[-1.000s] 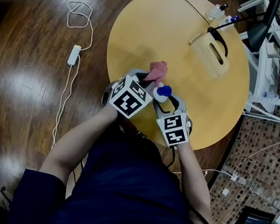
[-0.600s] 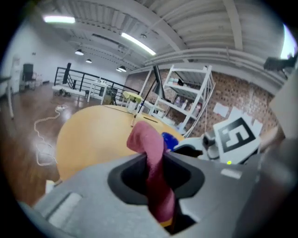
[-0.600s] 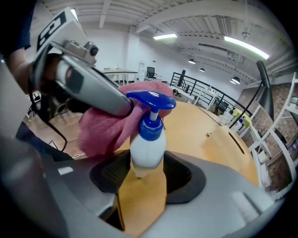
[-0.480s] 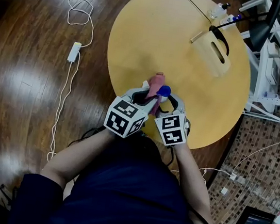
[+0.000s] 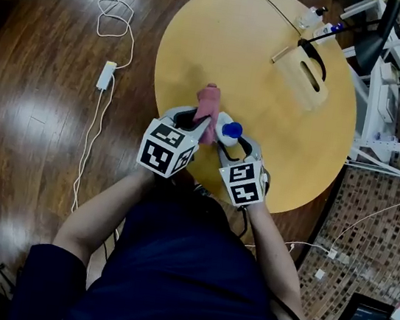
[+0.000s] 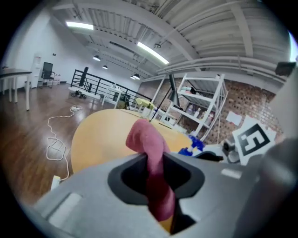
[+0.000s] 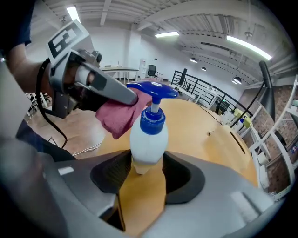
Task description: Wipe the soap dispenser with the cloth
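While both grippers worked at the bench's (image 5: 225, 40) 6 o'clock edge, open top stretched toward 12, with a wooden stand (image 5: 302, 75) out at 2. The right gripper (image 5: 230, 139) had its jaws clamped on the soap dispenser (image 5: 228, 131), having just been closing. The left gripper (image 5: 201, 121) had its jaws pinched tight on the cloth (image 5: 208, 103). Only the right gripper view showed me the cloth just beside the blue pump head (image 7: 151, 90).

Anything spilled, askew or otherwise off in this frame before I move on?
Nothing stands out. The soap dispenser is held squarely in the right gripper, the pink cloth is pinched in the shut left gripper right beside it, and the yellow table shows no spill.
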Tool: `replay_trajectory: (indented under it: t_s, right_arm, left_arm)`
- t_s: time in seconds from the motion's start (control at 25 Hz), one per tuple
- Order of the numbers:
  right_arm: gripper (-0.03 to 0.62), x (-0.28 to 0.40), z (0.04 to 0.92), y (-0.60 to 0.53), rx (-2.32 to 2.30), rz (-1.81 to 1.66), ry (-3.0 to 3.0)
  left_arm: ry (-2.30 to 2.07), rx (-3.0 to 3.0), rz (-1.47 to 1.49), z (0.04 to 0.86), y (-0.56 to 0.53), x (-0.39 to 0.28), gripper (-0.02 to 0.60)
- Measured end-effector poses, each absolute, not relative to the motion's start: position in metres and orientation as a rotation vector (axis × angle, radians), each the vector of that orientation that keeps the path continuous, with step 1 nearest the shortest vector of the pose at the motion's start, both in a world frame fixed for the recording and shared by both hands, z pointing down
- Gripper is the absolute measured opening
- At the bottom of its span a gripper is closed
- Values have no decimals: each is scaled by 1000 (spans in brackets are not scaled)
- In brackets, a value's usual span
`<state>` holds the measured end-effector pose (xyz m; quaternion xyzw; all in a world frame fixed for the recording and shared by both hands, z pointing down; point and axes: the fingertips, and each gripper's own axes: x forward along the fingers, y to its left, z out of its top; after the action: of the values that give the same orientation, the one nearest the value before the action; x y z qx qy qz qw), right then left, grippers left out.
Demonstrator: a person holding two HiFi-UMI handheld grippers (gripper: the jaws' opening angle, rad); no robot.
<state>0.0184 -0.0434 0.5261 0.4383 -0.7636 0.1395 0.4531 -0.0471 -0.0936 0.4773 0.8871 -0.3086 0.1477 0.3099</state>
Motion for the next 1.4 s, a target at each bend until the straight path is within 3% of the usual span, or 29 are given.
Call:
replay_trajectory:
  t_s: [0.28, 0.6, 0.8, 1.0, 1.16, 1.4]
  right_arm:
    - [210, 21, 530, -45, 1094, 359, -1888]
    - [210, 19, 526, -45, 1068, 333, -1876]
    - [216, 18, 524, -44, 1036, 287, -1879]
    - [227, 17, 524, -45, 975, 216, -1847]
    - [230, 20, 511, -44, 990, 189, -1866]
    - [230, 22, 444, -38, 1267, 480, -2125]
  left_arm:
    - [-684, 2362, 320, 472, -64, -11, 87]
    - [-800, 2222, 437, 515, -120, -55, 87]
    - [-587, 2343, 314, 456, -112, -42, 87]
    - [-330, 2507, 545, 459, -86, -9, 87]
    - [-346, 2462, 546, 468, -94, -8, 87]
    - [-332, 2425, 496, 470, -97, -9, 87]
